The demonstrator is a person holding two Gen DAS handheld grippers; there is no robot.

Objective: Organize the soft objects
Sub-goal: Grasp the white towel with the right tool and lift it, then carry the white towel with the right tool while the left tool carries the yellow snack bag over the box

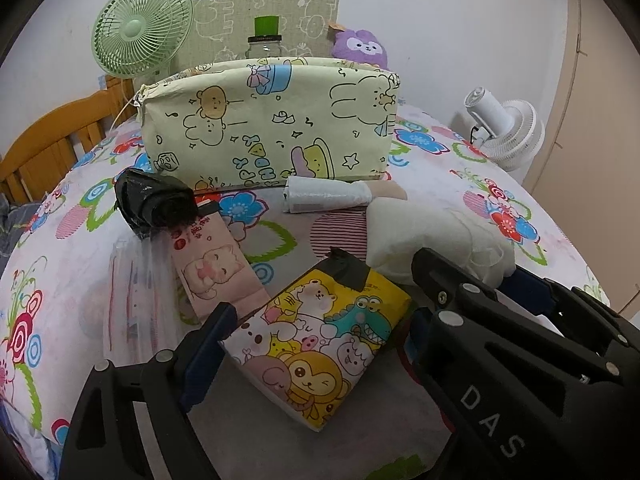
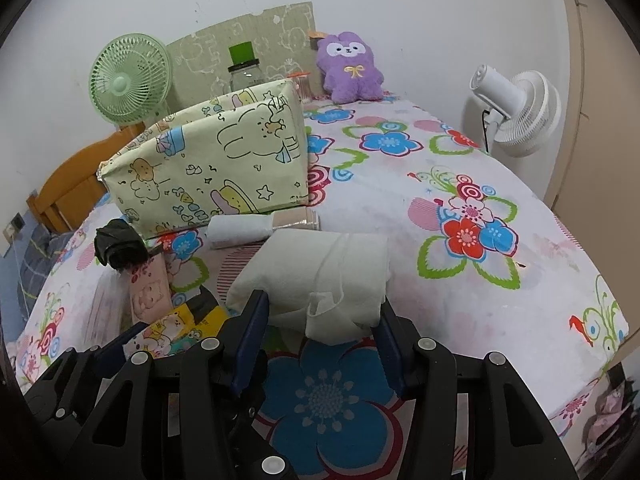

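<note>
Blue-padded fingers (image 2: 250, 332) of the right hand-held gripper (image 2: 320, 332) straddle, wide, the soft, light tissue roll (image 2: 320, 280) mid-bed, best squeezed gently across its middle, while the left hand-held gripper (image 1: 316, 320) brackets the cartoon tissue pack (image 1: 316, 344).

Left gripper (image 1: 316, 344) hangs low with jaws spread wide; right gripper (image 2: 324, 316), just to its right, likewise gapes.

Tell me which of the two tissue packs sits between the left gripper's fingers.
The yellow cartoon-animal pack, with the monkey and crocodile print. It lies between the left gripper fingers; the pink cat pack lies farther off, beside the black bag roll.
</note>
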